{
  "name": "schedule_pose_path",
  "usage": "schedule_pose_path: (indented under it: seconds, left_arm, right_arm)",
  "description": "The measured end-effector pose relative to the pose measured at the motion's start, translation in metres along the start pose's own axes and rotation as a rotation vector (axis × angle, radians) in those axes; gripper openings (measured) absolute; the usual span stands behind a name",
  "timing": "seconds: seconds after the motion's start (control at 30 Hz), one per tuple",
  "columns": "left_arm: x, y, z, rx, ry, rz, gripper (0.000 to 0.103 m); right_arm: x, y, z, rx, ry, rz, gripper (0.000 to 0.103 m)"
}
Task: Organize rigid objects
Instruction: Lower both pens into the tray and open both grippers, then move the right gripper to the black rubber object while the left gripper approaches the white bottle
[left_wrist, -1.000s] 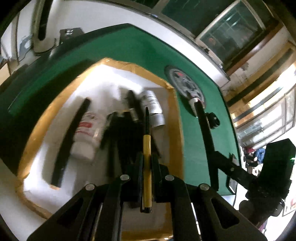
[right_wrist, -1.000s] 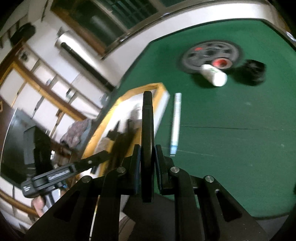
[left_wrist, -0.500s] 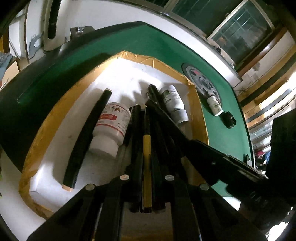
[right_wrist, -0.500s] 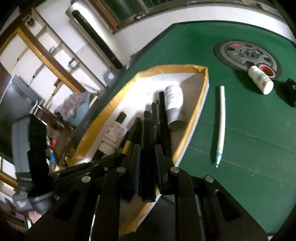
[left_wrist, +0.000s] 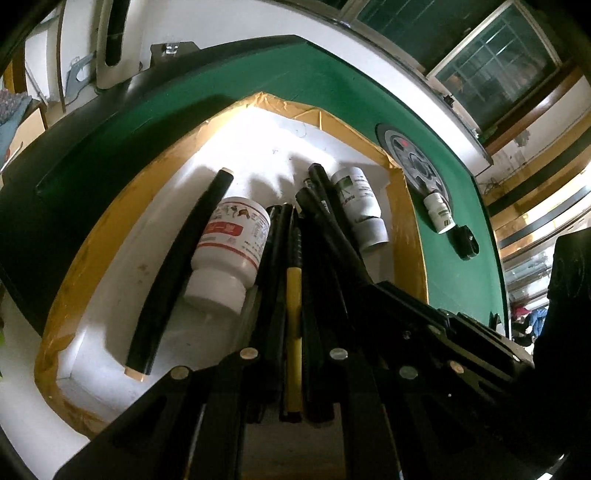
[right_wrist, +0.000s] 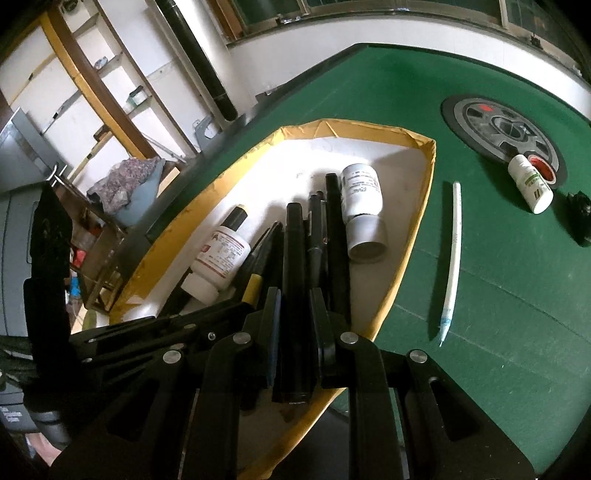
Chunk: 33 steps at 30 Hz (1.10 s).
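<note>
My left gripper (left_wrist: 293, 321) is shut on a yellow and black pen (left_wrist: 293, 291), which points into the white box with the yellow taped rim (left_wrist: 410, 229). My right gripper (right_wrist: 294, 299) is shut on a black marker (right_wrist: 293, 254) over the same box (right_wrist: 406, 258), close beside the left gripper (right_wrist: 166, 332). In the box lie several black pens, a red-label white bottle (right_wrist: 221, 254), a grey-capped white bottle (right_wrist: 360, 192) and a long black rod (left_wrist: 177, 266). Whether the held pens touch those below is unclear.
On the green table right of the box lie a white pen (right_wrist: 454, 251), a small white bottle (right_wrist: 530, 188) leaning on a grey wheel disc (right_wrist: 502, 129), and a small black object (right_wrist: 580, 203). Shelves and a cloth bundle (right_wrist: 125, 188) stand beyond the table's left edge.
My right gripper has swung left from above the green table to over the box, still holding the black marker. The left gripper has stayed over the box with the yellow pen.
</note>
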<state>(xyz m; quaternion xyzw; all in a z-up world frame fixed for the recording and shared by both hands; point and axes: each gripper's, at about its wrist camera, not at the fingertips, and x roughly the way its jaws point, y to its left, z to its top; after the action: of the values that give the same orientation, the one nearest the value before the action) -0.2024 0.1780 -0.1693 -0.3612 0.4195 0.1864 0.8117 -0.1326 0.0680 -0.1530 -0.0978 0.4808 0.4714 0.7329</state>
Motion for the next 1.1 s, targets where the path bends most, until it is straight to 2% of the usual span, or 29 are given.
schedule_pose_path:
  seconds: [0.17, 0.27, 0.37, 0.47, 0.57, 0.67, 0.7, 0.77, 0.83, 1.1]
  left_arm:
    - [0.000, -0.001, -0.001, 0.010, -0.005, 0.009, 0.008]
    - [-0.001, -0.002, -0.002, 0.028, -0.011, 0.019, 0.011]
    - [-0.001, -0.002, -0.003, 0.026, -0.004, 0.016, 0.023]
    - [-0.003, -0.007, -0.006, 0.039, -0.008, 0.027, 0.043]
    - [-0.009, -0.015, -0.009, 0.062, -0.039, 0.041, 0.046]
    - [-0.017, -0.027, -0.010, 0.091, -0.072, 0.055, 0.046]
    - [-0.020, -0.033, -0.010, 0.111, -0.092, 0.057, 0.047]
    - [-0.025, -0.048, -0.010, 0.147, -0.119, 0.046, 0.051]
    - [-0.024, -0.060, -0.009, 0.171, -0.123, 0.017, 0.058]
    - [0.001, -0.119, 0.005, 0.246, -0.050, -0.061, 0.059]
  right_arm:
    - [-0.001, -0.002, 0.000, 0.006, 0.006, 0.015, 0.015]
    - [-0.003, -0.008, 0.000, 0.029, 0.004, 0.065, 0.016]
    - [-0.008, -0.017, 0.000, 0.061, 0.002, 0.119, 0.016]
    - [-0.016, -0.026, -0.003, 0.087, -0.011, 0.161, 0.016]
    - [-0.027, -0.037, -0.006, 0.110, -0.036, 0.196, 0.016]
    - [-0.039, -0.051, -0.009, 0.125, -0.068, 0.231, 0.027]
    - [-0.044, -0.057, -0.010, 0.132, -0.081, 0.241, 0.039]
    - [-0.054, -0.070, -0.013, 0.149, -0.119, 0.207, 0.048]
    - [-0.062, -0.086, -0.014, 0.181, -0.139, 0.196, 0.048]
    - [-0.105, -0.176, -0.001, 0.361, -0.236, 0.133, 0.048]
